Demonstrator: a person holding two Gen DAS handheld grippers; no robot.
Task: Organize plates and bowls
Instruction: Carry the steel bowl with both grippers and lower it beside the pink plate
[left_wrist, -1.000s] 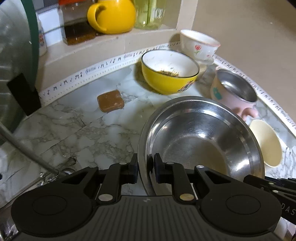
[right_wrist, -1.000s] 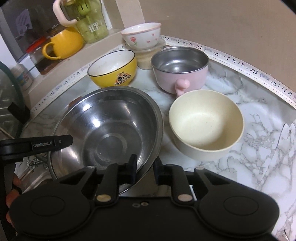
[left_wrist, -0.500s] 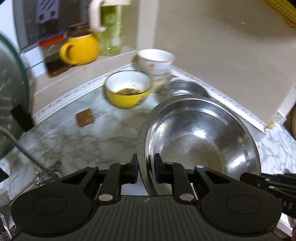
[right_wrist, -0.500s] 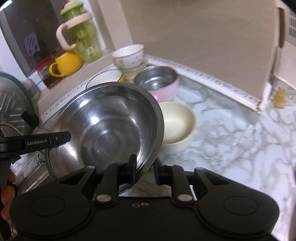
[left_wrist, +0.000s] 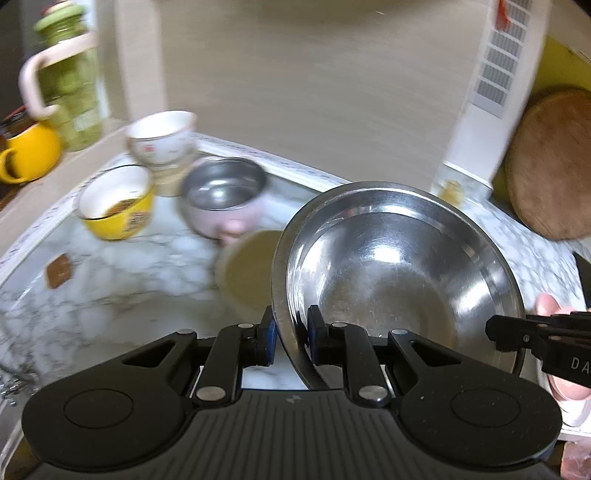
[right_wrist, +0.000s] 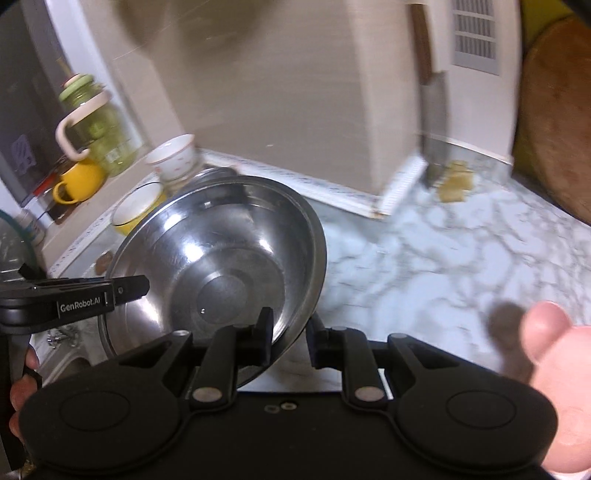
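The marble-patterned desk (right_wrist: 461, 258) runs along a beige wall, with a round wooden board (left_wrist: 554, 162) leaning at its far right. Above the desk, a large steel bowl (left_wrist: 399, 273) is held off the surface by both grippers, tilted, its rim pinched on two sides. The left gripper (left_wrist: 290, 338) is clamped on the bowl's near left rim, one pad inside and one outside. The right gripper (right_wrist: 290, 338) is clamped on the opposite rim in the same way. Behind the steel bowl, on the desk, sit a cream bowl (left_wrist: 251, 273), partly hidden by it, a pink steel-lined mug (left_wrist: 221, 199), a yellow bowl (left_wrist: 118, 203) and a white floral bowl (left_wrist: 162, 138) stacked on another dish. A green glass jar (right_wrist: 99, 136) and a yellow mug (right_wrist: 79, 181) stand on the ledge at left. A small brown block (left_wrist: 59, 271) lies on the desk near the yellow bowl.
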